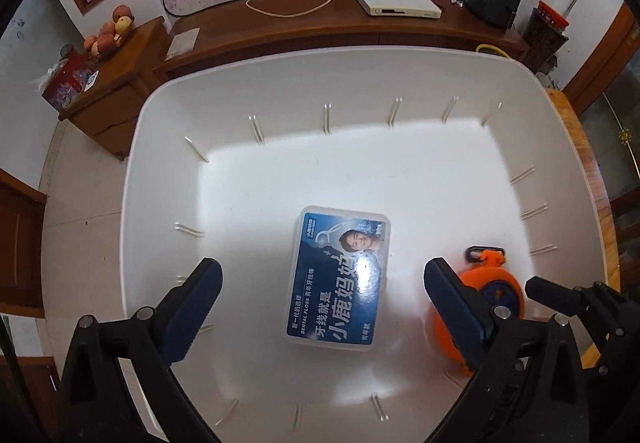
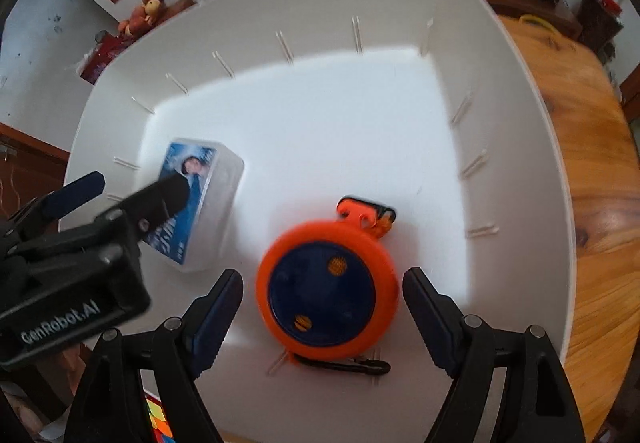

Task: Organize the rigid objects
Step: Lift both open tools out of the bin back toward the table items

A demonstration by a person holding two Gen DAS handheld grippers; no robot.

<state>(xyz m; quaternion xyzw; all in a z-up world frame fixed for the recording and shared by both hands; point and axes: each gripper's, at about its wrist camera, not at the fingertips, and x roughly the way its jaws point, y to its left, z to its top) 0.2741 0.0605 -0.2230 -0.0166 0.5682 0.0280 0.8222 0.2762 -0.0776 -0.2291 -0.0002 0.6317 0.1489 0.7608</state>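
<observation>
Both wrist cameras looked steeply down from close above into the white bin (image 1: 168, 147), sharing its floor, the floss box (image 1: 340, 279) and the orange reel (image 2: 328, 295).

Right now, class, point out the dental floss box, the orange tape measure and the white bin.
dental floss box (image 1: 340, 279), left wrist view, on its blue label.
orange tape measure (image 2: 324, 295), right wrist view, on its blue round face.
white bin (image 1: 360, 83), left wrist view, on its far wall.
</observation>
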